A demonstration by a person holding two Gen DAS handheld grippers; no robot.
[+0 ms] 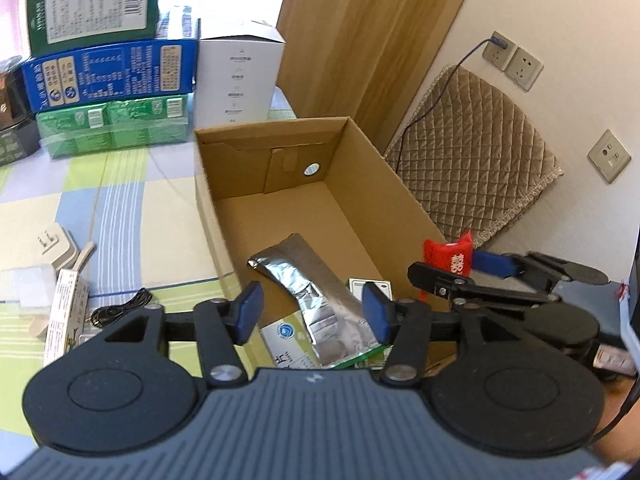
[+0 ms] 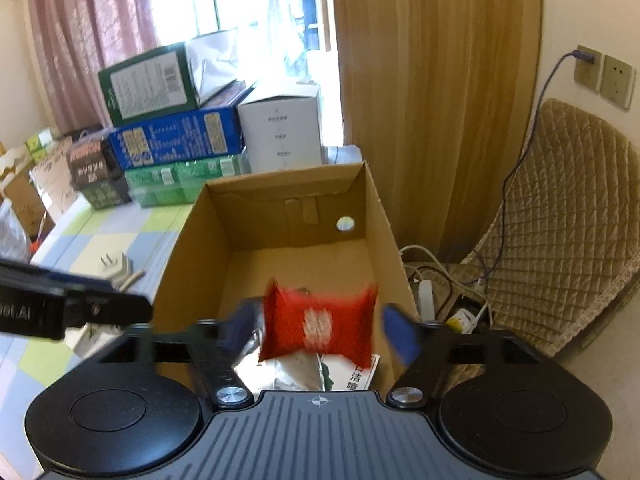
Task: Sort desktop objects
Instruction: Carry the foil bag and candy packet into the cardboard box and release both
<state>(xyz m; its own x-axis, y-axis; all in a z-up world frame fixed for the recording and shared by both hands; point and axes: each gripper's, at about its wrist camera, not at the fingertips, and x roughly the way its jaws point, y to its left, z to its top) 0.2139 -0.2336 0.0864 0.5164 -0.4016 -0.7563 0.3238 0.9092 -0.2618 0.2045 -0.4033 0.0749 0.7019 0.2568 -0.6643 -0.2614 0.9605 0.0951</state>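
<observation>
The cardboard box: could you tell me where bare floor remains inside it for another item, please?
The far half of the cardboard box, toward the end wall with the round hole, is bare. The near end is crowded: a silver foil pouch lies over a green-and-white packet, with the red packet above them.

The left gripper (image 1: 312,312) fingers (image 1: 249,312) stand apart over the cardboard box (image 1: 360,168), a silver foil pouch (image 1: 308,284) between them. Beyond the right finger, a red packet (image 1: 450,254).
</observation>
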